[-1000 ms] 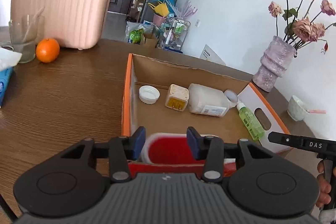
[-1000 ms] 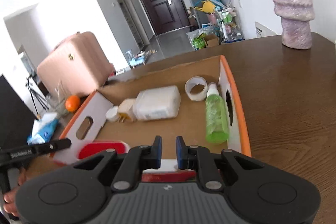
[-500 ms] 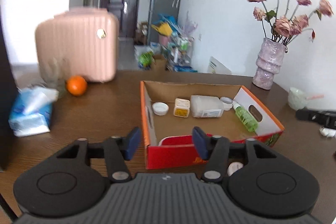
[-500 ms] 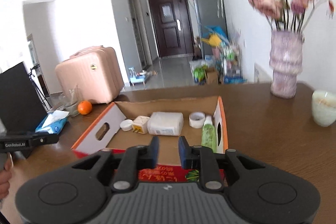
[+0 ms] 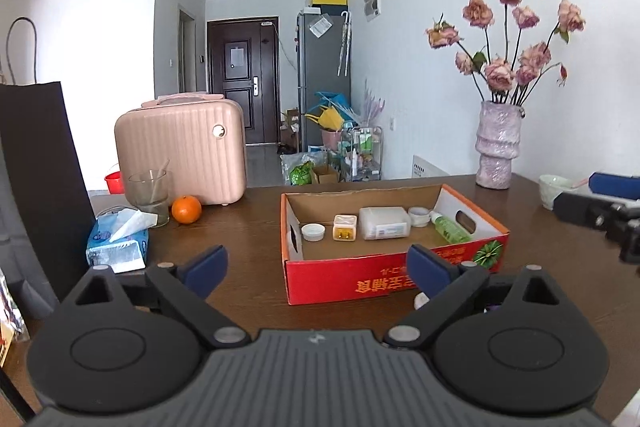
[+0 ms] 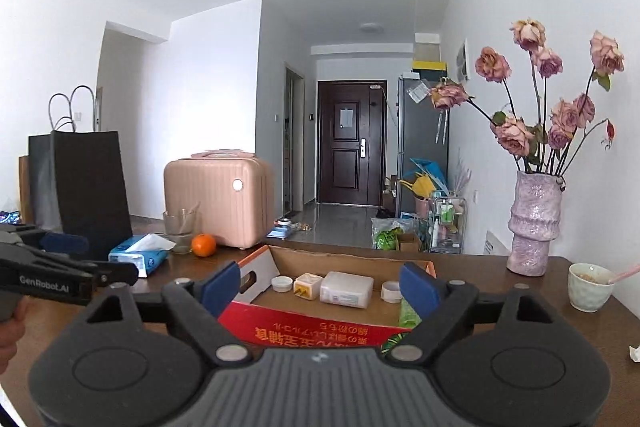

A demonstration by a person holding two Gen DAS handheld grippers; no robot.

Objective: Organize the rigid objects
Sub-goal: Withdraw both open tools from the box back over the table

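Observation:
A red cardboard box [image 5: 392, 283] stands open-topped on the brown table. Inside it lie a white cap [image 5: 313, 231], a yellow-and-white plug [image 5: 345, 227], a white rectangular container [image 5: 384, 223], a tape roll [image 5: 419, 215] and a green bottle [image 5: 450, 229]. My left gripper [image 5: 316, 267] hovers short of the box's near wall, its jaws opening wide with nothing between the pads. My right gripper [image 6: 320, 285] faces the same box [image 6: 312, 327] from nearer its right end, jaws also opening and holding nothing. A small white object [image 5: 420, 301] lies on the table by the box's near wall.
A pink suitcase [image 5: 180, 151], a glass [image 5: 148, 195], an orange [image 5: 186, 209], a tissue pack [image 5: 118, 243] and a black bag [image 5: 40, 167] stand at the left. A vase of dried roses [image 6: 534, 227] and a bowl with a spoon [image 6: 590, 287] stand at the right.
Both grippers have let go of the box's near wall, opened wide and drawn back and upward. The whole box now shows in both views.

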